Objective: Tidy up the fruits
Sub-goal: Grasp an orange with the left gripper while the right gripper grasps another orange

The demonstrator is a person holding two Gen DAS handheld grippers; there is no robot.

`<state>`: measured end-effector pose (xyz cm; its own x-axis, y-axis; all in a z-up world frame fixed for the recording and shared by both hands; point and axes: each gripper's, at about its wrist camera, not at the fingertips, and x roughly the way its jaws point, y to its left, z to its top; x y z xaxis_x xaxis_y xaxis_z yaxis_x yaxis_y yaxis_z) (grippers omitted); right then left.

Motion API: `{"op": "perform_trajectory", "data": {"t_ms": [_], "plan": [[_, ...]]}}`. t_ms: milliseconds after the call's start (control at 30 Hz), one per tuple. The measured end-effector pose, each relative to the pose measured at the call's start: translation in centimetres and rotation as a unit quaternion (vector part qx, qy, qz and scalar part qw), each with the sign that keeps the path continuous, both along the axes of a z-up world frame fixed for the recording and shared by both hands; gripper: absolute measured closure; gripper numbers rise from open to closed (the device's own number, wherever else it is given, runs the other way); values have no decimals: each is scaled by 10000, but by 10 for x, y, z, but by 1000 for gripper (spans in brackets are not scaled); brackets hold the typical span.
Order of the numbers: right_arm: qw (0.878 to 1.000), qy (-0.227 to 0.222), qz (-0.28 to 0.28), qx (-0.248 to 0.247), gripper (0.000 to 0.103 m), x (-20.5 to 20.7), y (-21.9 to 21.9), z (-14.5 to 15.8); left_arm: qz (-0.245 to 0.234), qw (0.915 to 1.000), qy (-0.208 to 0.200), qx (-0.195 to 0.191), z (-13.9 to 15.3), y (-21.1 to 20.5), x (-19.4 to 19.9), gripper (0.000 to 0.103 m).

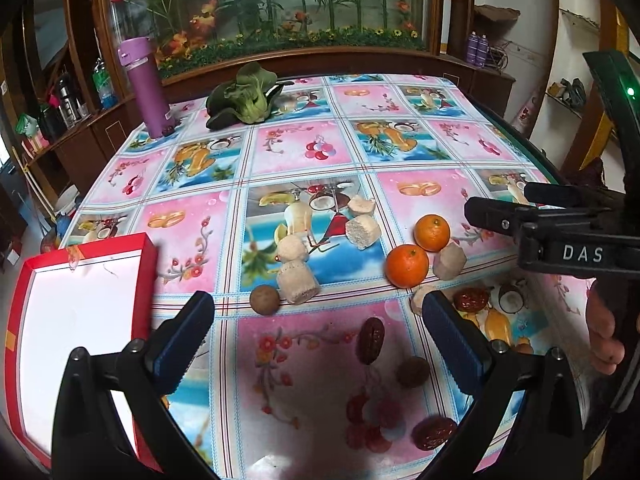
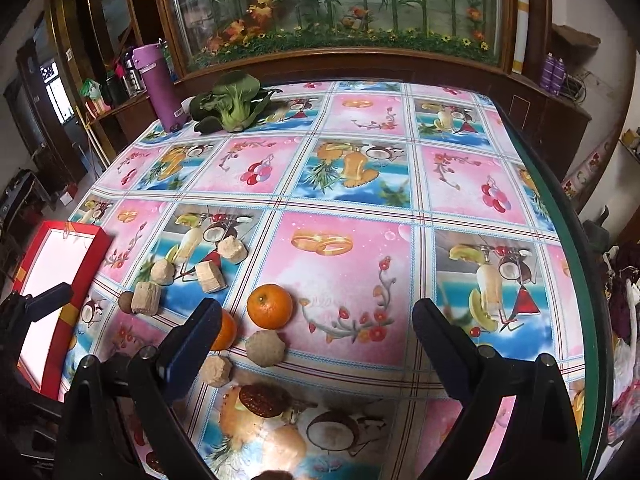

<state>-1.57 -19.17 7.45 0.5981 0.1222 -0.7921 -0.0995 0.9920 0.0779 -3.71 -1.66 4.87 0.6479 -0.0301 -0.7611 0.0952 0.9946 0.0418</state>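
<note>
Both left tongs [image 1: 318, 332] and right tongs [image 2: 316, 336] gape wide, empty.

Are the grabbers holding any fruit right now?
No. The left gripper and right gripper are both open with nothing between their fingers. The oranges lie on the table.

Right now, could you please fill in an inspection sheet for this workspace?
Surface: table under a fruit-print cloth.
Job's things: two oranges, red dates, round brown fruits and pale cut chunks, all loose; red box with a white, bare inside at the left edge.
Clutter: purple bottle and leafy greens at the far side.
Grippers: left hand-held gripper open over the dates, holding nothing; right hand-held gripper open, holding nothing.
Cables: nothing seen.
Surroundings: wooden cabinet with a glass plant display.
</note>
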Motion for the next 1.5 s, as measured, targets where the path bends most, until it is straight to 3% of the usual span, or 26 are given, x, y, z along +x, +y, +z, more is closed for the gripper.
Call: {"op": "perform_trajectory", "data": {"t_ms": [167, 267, 433, 567, 633, 767, 867, 1000, 1100, 1133, 1233, 1500], "plan": [[10000, 8, 10, 30, 8, 0, -1, 0, 38, 10000, -30, -1, -1, 0, 2, 0], [9998, 92, -42, 160, 16, 1, -7, -2, 19, 10000, 29, -51, -3, -1, 4, 0], [9994, 231, -150, 231, 23, 2, -29, -6, -159, 9995, 150, -214, -5, -13, 15, 0], [9991, 221, -252, 261, 23, 1, -44, -6, -336, 9988, 271, -229, -15, -30, 30, 1], [9990, 215, -263, 287, 23, 1, -48, -6, -481, 9977, 405, -234, -21, -38, 36, 11], [9987, 296, -102, 402, 23, 6, -47, -8, -499, 9969, 561, -222, -32, -44, 45, 16], [9983, 352, 44, 471, 23, 11, -40, -8, -523, 9951, 764, -336, -41, -41, 52, 31], [9977, 433, 214, 471, 23, 18, -23, -10, -602, 9942, 756, -477, -47, -39, 56, 41], [9968, 568, 352, 431, 37, 25, -9, -16, -801, 9917, 772, -650, -45, -38, 55, 64], [9962, 649, 389, 441, 40, 28, -5, -20, -862, 9906, 784, -713, -45, -38, 55, 67], [9952, 807, 415, 361, 51, 32, 4, -28, -901, 9900, 774, -757, -45, -34, 54, 67], [9929, 990, 599, 268, 51, 36, 29, -37, -620, 9918, 610, -938, -33, -5, 38, 67]]}}
